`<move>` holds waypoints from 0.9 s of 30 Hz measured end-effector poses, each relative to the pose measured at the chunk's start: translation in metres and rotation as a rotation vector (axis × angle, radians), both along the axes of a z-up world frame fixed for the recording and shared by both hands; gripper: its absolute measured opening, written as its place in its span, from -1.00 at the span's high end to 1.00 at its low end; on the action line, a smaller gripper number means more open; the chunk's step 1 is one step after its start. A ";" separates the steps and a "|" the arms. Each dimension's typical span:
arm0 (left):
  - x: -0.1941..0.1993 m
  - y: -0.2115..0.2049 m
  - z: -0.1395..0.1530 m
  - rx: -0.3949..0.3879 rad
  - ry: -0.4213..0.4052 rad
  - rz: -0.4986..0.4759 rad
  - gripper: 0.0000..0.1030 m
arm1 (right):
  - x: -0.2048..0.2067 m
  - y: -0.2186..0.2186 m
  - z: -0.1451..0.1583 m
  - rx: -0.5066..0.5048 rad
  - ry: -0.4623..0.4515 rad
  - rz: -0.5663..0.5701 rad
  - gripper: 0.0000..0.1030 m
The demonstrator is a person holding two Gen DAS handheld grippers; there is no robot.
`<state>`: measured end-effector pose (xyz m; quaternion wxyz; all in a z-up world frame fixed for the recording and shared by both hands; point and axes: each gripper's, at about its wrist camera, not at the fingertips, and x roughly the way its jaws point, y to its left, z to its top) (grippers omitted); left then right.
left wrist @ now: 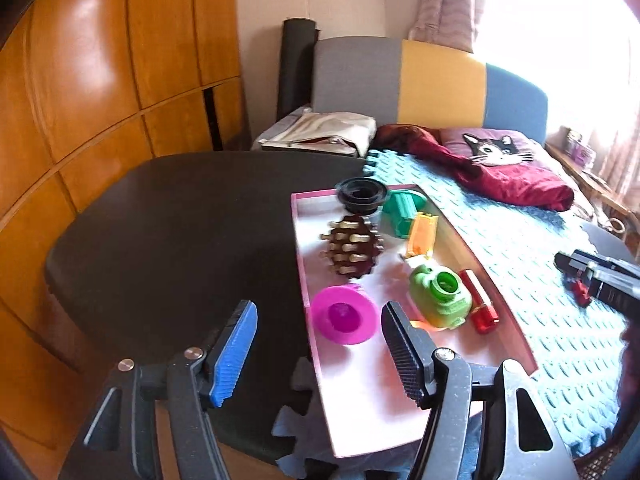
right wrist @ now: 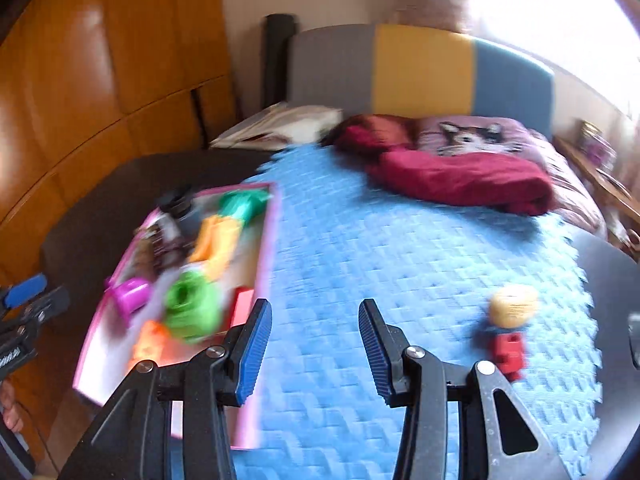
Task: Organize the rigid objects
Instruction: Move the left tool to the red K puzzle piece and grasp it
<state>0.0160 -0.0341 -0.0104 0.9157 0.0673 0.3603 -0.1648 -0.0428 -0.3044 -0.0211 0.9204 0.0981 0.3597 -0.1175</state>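
Left wrist view: the left claw (left wrist: 318, 354) is held spread and empty, low over the near end of the pink tray (left wrist: 301, 248).
Right wrist view: the right claw (right wrist: 315, 344) is likewise spread with nothing between its fingers, over the blue mat (right wrist: 400, 248); this view is blurred.
Nearest piece: a pink cup (left wrist: 345, 314) is seen just ahead of the left fingers, inside the tray.
Tray contents: a green part (left wrist: 440, 294), a red block (left wrist: 480, 300), an orange piece (left wrist: 422, 236), a brown spiked piece (left wrist: 354, 250), a teal piece (left wrist: 402, 212) and a black ring (left wrist: 360, 192) are gathered there.
Loose pieces: a yellow ball (right wrist: 514, 306) and a small red block (right wrist: 508, 354), touching or nearly so, are left on the mat, right of the right claw.
Step judged: the loose pair is probably to be collected into the tray.
Doing it well: the right claw should be swung right and centred on one piece only, lowered squarely, and closed gently, since the ball may roll.
Risk: the neighbour could be knocked aside.
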 end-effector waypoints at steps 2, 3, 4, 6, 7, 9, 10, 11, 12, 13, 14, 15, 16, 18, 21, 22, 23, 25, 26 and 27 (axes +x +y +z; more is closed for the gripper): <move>-0.001 -0.007 0.002 -0.003 0.000 -0.020 -0.27 | -0.012 -0.031 0.005 0.004 -0.017 -0.083 0.12; -0.001 -0.012 0.003 -0.005 -0.001 -0.034 -0.27 | -0.019 -0.049 0.008 0.010 -0.027 -0.132 0.12; -0.002 -0.015 0.004 -0.005 -0.004 -0.047 -0.27 | -0.025 -0.065 0.009 0.013 -0.035 -0.180 0.12; -0.004 -0.025 0.006 0.002 -0.013 -0.073 -0.27 | -0.040 -0.101 0.009 0.010 -0.044 -0.287 0.12; -0.004 -0.030 0.007 0.002 -0.012 -0.088 -0.27 | -0.045 -0.116 0.007 0.012 -0.047 -0.336 0.12; -0.005 -0.041 0.008 0.004 -0.007 -0.115 -0.27 | -0.059 -0.150 -0.002 0.022 -0.037 -0.444 0.12; -0.005 -0.048 0.007 0.006 -0.003 -0.132 -0.27 | -0.066 -0.163 -0.008 0.031 -0.034 -0.486 0.12; -0.006 -0.055 0.007 0.007 0.003 -0.150 -0.27 | -0.072 -0.177 -0.017 0.044 -0.029 -0.532 0.12; -0.008 -0.064 0.008 0.010 0.007 -0.172 -0.28 | -0.079 -0.188 -0.026 0.070 -0.019 -0.581 0.12; -0.010 -0.072 0.008 0.014 0.007 -0.194 -0.27 | -0.085 -0.200 -0.034 0.114 0.010 -0.628 0.11; -0.012 -0.080 0.009 0.018 0.007 -0.215 -0.27 | -0.088 -0.210 -0.040 0.186 0.023 -0.659 0.10; -0.014 -0.088 0.009 0.020 0.008 -0.234 -0.27 | -0.092 -0.216 -0.041 0.225 0.008 -0.667 0.09; -0.016 -0.097 0.009 0.021 0.013 -0.260 -0.28 | -0.092 -0.218 -0.042 0.233 0.007 -0.674 0.09; -0.021 -0.117 0.008 0.021 0.027 -0.314 -0.28 | -0.091 -0.219 -0.042 0.237 0.006 -0.670 0.09; -0.027 -0.150 0.004 0.026 0.057 -0.402 -0.28 | -0.089 -0.215 -0.041 0.262 -0.005 -0.644 0.09; -0.029 -0.161 0.003 0.029 0.064 -0.431 -0.28 | -0.089 -0.216 -0.042 0.264 -0.008 -0.642 0.09; -0.031 -0.172 0.001 0.035 0.072 -0.455 -0.28 | -0.088 -0.216 -0.041 0.270 -0.014 -0.638 0.09; -0.033 -0.193 -0.004 0.039 0.097 -0.494 -0.28 | -0.089 -0.215 -0.042 0.281 -0.017 -0.628 0.09; -0.034 -0.202 -0.007 0.038 0.111 -0.511 -0.28 | -0.089 -0.216 -0.043 0.286 -0.017 -0.624 0.09; -0.035 -0.210 -0.010 0.039 0.129 -0.526 -0.28 | -0.090 -0.216 -0.043 0.291 -0.019 -0.619 0.09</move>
